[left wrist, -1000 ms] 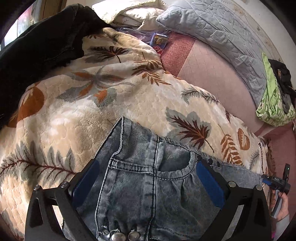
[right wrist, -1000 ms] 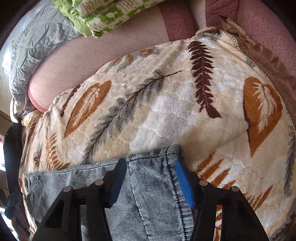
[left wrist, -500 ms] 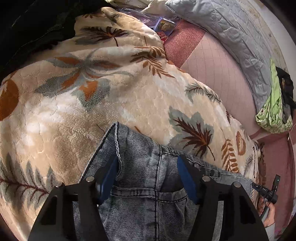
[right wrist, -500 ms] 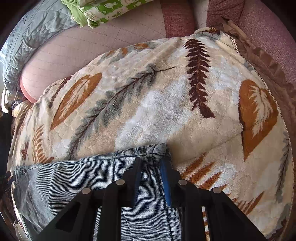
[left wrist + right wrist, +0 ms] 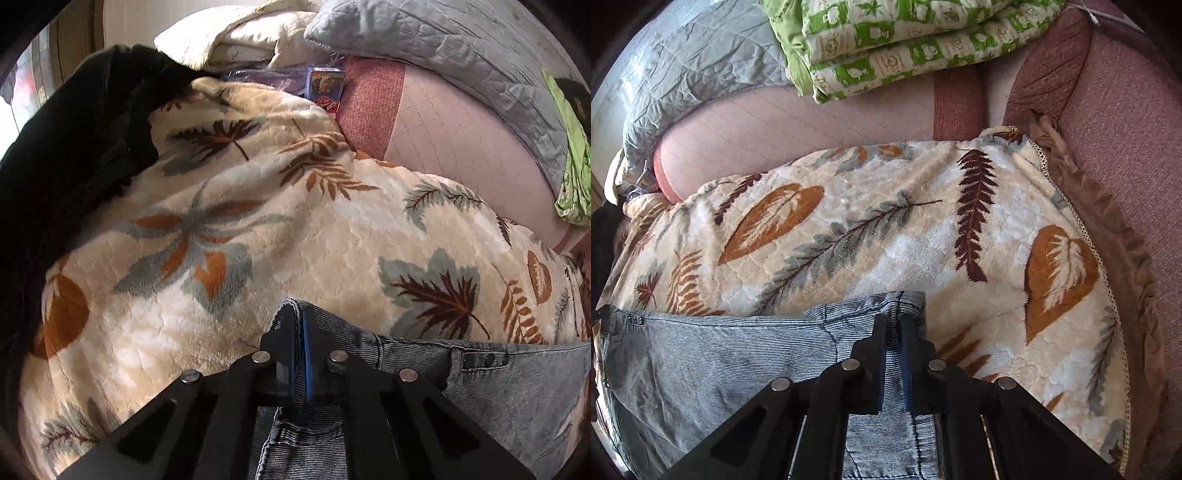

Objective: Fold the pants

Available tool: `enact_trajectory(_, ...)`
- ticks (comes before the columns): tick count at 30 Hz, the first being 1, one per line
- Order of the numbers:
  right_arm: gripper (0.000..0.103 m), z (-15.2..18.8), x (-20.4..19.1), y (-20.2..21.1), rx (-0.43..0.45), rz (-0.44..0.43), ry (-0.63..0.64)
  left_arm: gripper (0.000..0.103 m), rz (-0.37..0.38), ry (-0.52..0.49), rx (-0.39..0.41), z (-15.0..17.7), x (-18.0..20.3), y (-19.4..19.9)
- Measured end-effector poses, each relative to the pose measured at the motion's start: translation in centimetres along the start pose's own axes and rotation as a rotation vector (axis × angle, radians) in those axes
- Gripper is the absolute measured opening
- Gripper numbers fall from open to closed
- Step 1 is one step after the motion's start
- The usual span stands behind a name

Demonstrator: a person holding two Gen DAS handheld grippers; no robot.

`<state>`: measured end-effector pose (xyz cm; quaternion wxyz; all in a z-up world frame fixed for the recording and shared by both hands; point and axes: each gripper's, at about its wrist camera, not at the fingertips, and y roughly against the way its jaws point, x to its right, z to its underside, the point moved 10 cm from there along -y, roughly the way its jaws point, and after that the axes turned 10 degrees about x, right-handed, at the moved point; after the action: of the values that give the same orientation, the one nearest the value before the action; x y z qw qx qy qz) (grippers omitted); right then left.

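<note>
Grey-blue faded denim pants (image 5: 480, 387), ribbed weave, dark stitching, small dark studs near the waistband. Spread flat across the leaf-patterned blanket, one corner pinched up between each gripper's fingers, cloth stretching sideways from the left gripper.

You will find no text, brand, number or sign that can be read in either view. The small printed box (image 5: 327, 86) at the far edge of the leaf-patterned blanket (image 5: 258, 229) carries a coloured picture and a red patch, but any lettering on it is too small and blurred to read. The green-and-white quilt (image 5: 905, 40) shows printed motifs only.
</note>
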<state>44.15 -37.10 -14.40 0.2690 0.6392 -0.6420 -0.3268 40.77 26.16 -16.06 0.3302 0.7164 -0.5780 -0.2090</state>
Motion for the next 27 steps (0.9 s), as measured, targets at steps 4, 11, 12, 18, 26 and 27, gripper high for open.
enact_trajectory(4,0.013,2.8,0.3,-3.6,-0.103,0.015,0.013,0.008,-0.109,-0.087,-0.009,0.7,0.2,-2.2)
enact_trajectory(11,0.057,4.7,3.2,-0.5,-0.064,-0.060,-0.191,0.048,-0.089,-0.039,0.016,0.9,-1.2,0.7)
enact_trajectory(12,0.057,5.3,3.6,0.5,-0.065,-0.073,-0.196,0.057,-0.067,-0.033,0.034,0.8,-1.3,1.9)
enact_trajectory(18,0.056,11.1,3.9,1.8,-0.201,-0.106,-0.178,0.070,-0.003,-0.034,-0.025,6.0,-2.4,6.3)
enact_trajectory(26,0.013,11.9,1.7,3.2,-0.237,-0.099,-0.090,0.055,-0.082,-0.126,-0.143,10.0,-2.4,4.8)
enact_trajectory(27,0.013,11.5,1.6,4.2,-0.221,-0.088,-0.079,0.050,-0.097,-0.146,-0.146,9.9,-2.4,4.7)
